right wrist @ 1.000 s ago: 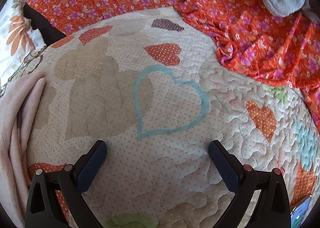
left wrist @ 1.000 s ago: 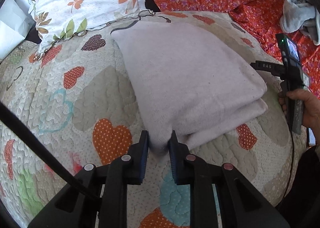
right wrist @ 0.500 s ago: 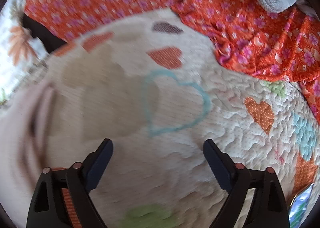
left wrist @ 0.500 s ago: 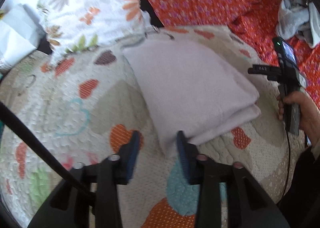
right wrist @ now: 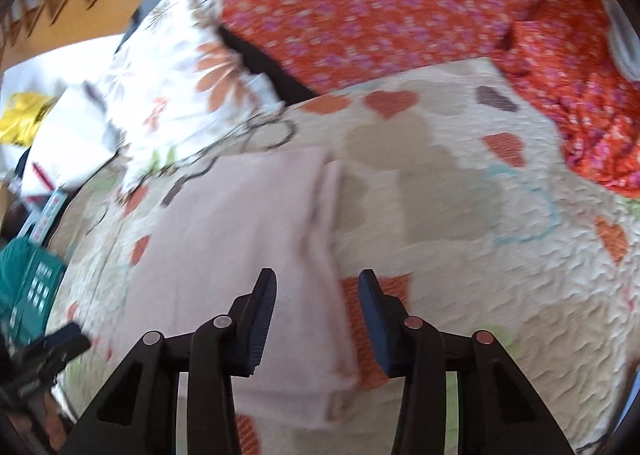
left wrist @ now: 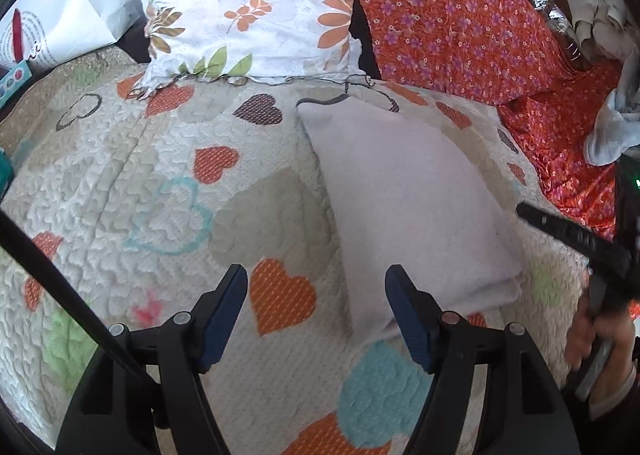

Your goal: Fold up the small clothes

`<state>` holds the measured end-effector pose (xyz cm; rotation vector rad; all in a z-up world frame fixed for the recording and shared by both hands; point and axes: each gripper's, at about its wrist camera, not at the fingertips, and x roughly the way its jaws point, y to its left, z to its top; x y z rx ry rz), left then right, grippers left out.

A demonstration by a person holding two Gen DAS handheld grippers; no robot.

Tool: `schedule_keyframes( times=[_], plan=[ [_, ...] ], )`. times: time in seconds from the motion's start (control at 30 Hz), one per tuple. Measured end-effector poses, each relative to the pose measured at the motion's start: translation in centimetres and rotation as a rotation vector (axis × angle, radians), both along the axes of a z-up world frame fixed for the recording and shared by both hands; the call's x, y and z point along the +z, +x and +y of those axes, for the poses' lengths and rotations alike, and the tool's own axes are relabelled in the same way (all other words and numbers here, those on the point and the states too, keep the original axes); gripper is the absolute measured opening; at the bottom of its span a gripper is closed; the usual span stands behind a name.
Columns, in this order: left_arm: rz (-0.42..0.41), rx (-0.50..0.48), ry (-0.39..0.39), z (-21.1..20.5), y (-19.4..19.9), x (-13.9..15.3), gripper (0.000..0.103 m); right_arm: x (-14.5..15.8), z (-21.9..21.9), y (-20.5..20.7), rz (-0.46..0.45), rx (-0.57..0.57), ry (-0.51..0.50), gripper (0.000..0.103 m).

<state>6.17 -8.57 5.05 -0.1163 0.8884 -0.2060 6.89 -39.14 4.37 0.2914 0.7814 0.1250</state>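
Note:
A folded pale pink cloth (left wrist: 404,199) lies flat on the heart-patterned quilt (left wrist: 152,191). My left gripper (left wrist: 316,315) is open and empty, raised above the quilt at the cloth's near left corner. The other gripper's body (left wrist: 576,239) and the hand holding it show at the right edge. In the right wrist view the same cloth (right wrist: 248,251) lies folded in layers. My right gripper (right wrist: 316,311) is open and empty, its jaws over the cloth's near right edge. The view is blurred by motion.
A white floral pillow (left wrist: 256,7) and an orange floral sheet (left wrist: 460,27) lie at the back. A grey garment (left wrist: 612,131) lies far right. A white paper bag (left wrist: 68,19) stands at the far left. A teal basket (right wrist: 28,283) sits left.
My left gripper has let go of the cloth's corner, opened wide and pulled back. My right gripper has swung left over the cloth and its jaws have narrowed.

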Motion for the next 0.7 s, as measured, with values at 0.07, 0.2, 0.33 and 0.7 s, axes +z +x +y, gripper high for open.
schedule_keyframes(
  times=[0.07,0.2,0.33,0.7],
  plan=[
    [0.021,-0.006,0.005,-1.0,1.0,-0.7,0.070,-0.9,1.2,-0.1,0.031,0.029,0.005,0.047],
    [0.112,-0.005,0.052,-2.2,2.5,-3.4,0.070,-3.2,1.9,0.1,0.123,0.050,0.039,0.047],
    [0.133,-0.004,0.030,-1.8,1.6,-4.3,0.071,-4.3,1.7,-0.2,0.169,0.029,0.028,0.047],
    [-0.289,0.192,0.193,0.5,-6.6,2.8,0.098,-1.7,2.0,-4.0,0.020,-0.038,-0.068,0.049]
  ],
)
